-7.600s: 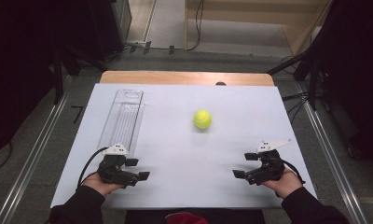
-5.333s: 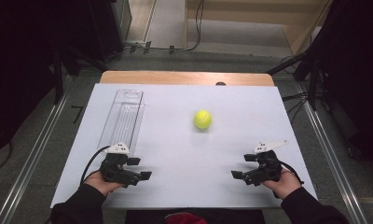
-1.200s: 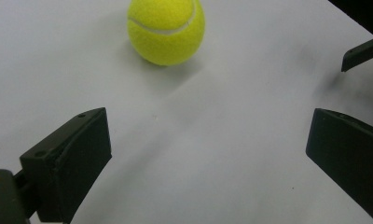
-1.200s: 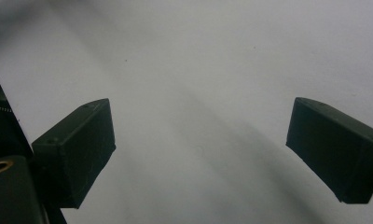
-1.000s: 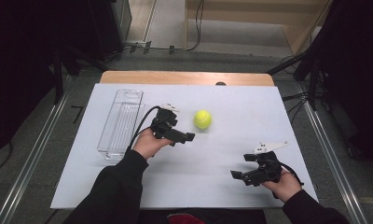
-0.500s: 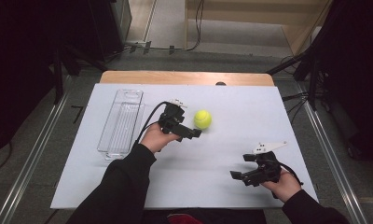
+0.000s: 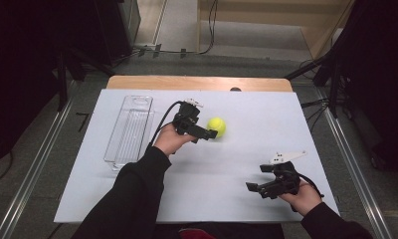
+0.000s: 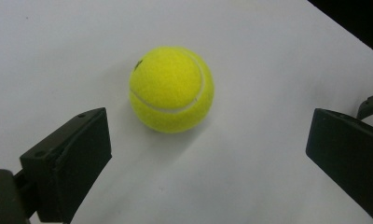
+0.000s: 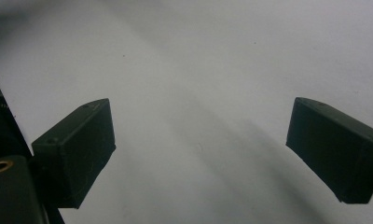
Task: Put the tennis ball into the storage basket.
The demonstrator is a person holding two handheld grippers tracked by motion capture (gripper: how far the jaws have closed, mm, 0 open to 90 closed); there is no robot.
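Note:
A yellow-green tennis ball point(image 7: 216, 126) rests on the white table top point(image 7: 197, 199), a little behind its middle. My left gripper point(image 7: 207, 129) has reached up to the ball from the left, and its tips are right beside it. In the left gripper view the ball point(image 8: 171, 88) lies just beyond the two black jaws, slightly left of centre, and the left gripper point(image 8: 208, 158) is open wide with nothing between its fingers. My right gripper point(image 7: 256, 178) hovers near the front right of the table, open. The right gripper point(image 9: 201, 149) has bare white surface between its jaws.
A clear plastic tray point(image 7: 130, 128) lies lengthwise at the left of the table, empty as far as I can see. A wooden strip point(image 7: 197, 82) runs along the table's far edge. Metal rails point(image 7: 33, 174) flank both sides.
The left gripper has travelled from the front left up across the table to the ball, closing the last gap in the past second. The right gripper has hardly moved.

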